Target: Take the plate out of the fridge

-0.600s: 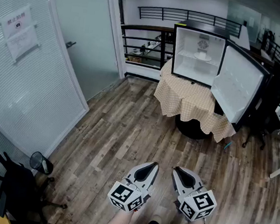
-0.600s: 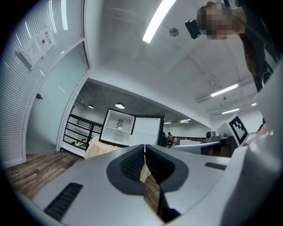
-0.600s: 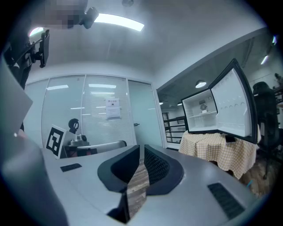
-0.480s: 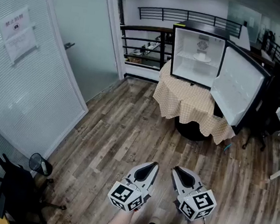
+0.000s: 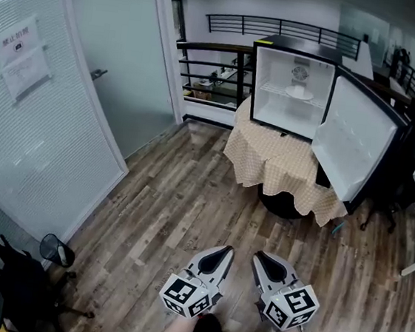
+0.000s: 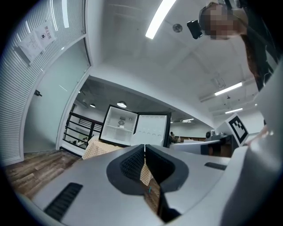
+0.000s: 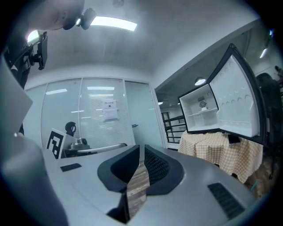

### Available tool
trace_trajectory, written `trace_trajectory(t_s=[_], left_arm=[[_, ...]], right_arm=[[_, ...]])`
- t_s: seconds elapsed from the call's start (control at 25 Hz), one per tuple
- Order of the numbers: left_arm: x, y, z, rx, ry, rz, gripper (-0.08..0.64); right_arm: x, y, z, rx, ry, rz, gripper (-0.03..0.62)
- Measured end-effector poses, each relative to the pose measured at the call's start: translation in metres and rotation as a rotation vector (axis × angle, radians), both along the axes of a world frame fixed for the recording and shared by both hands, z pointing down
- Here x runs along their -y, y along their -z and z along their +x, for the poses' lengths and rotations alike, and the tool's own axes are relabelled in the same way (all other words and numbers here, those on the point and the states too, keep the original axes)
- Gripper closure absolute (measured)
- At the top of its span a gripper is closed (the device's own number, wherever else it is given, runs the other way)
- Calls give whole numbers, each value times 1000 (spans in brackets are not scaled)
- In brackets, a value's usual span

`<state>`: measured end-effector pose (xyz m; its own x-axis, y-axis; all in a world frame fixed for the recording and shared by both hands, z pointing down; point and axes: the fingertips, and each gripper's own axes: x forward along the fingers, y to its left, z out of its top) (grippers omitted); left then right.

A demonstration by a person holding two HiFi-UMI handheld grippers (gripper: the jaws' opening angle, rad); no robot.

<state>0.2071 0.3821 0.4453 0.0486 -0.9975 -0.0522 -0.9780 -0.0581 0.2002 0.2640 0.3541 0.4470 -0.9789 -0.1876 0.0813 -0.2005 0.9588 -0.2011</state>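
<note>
Head view: left gripper (image 5: 224, 251) and right gripper (image 5: 260, 257), jaws pressed together and empty, well short of the small black, white-lined fridge (image 5: 295, 48), whose door is open. The round white plate (image 5: 299, 94) rests on the fridge's shelf; approach squarely and part the jaws before the rim.

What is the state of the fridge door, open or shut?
Open: the door stands swung out to the right, and the plate inside the fridge shows.
</note>
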Motion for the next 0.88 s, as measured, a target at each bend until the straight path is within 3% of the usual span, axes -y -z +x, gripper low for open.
trace_trajectory(t_s=[0.4,0.88], left_arm=[[89,5,-34,4,-60,20,545],[193,19,-112,9,-137,18,545]], right_arm=[[78,3,-37,20,-48,0,537],[173,10,-120,-15,-103,0,535]])
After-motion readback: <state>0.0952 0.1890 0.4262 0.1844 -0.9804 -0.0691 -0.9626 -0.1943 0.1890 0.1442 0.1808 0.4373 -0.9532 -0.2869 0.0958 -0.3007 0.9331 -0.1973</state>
